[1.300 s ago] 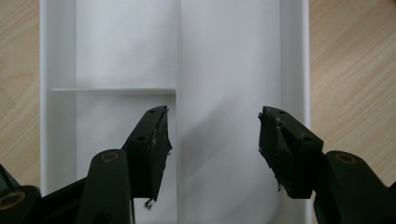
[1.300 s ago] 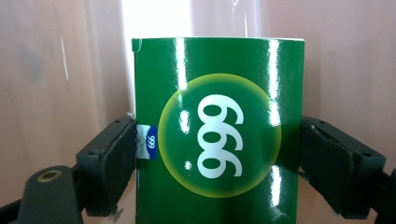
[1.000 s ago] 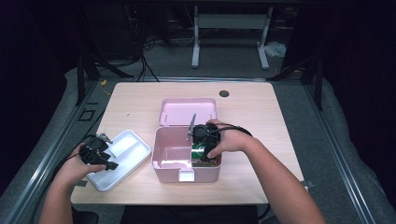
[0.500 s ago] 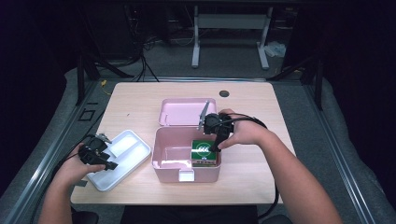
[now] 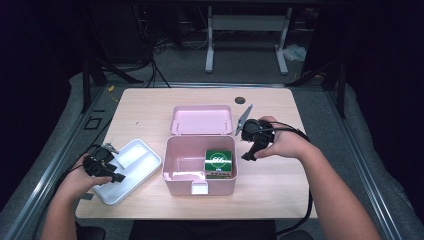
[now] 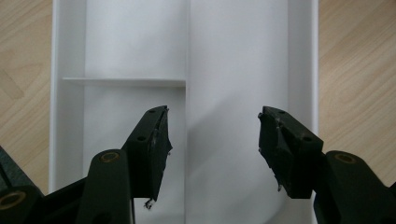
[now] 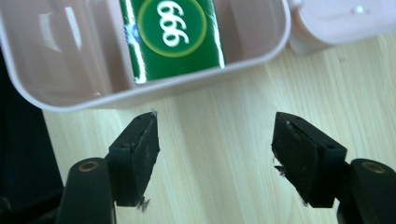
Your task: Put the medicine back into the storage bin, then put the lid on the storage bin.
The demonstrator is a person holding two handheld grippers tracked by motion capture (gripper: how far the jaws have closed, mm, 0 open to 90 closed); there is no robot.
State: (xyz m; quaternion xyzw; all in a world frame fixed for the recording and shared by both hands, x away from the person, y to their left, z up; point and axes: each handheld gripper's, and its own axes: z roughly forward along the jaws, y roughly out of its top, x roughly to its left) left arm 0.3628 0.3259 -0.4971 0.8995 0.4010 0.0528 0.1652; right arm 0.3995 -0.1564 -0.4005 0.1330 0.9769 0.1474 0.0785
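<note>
A pink box (image 5: 200, 172) stands open mid-table, its lid (image 5: 201, 119) laid back behind it. Inside, at the right, lies a green pack marked 999 (image 5: 219, 162) (image 7: 170, 35). My right gripper (image 5: 248, 150) (image 7: 215, 140) hangs just right of the box over bare wood, jaws open with nothing between them; they have just been closing a little. A white divided tray (image 5: 131, 170) (image 6: 187, 84) lies at the left. My left gripper (image 5: 111, 172) (image 6: 212, 140) sits open over the tray, empty.
The pale wooden table (image 5: 280, 185) has a small dark round mark (image 5: 240, 100) near its far edge. A cable trails from the right hand. Dark floor, cables and a metal stand lie beyond the table.
My right gripper has come up out of the pink box and moved to the right, leaving the green pack inside. The left hand has stayed over the tray.
</note>
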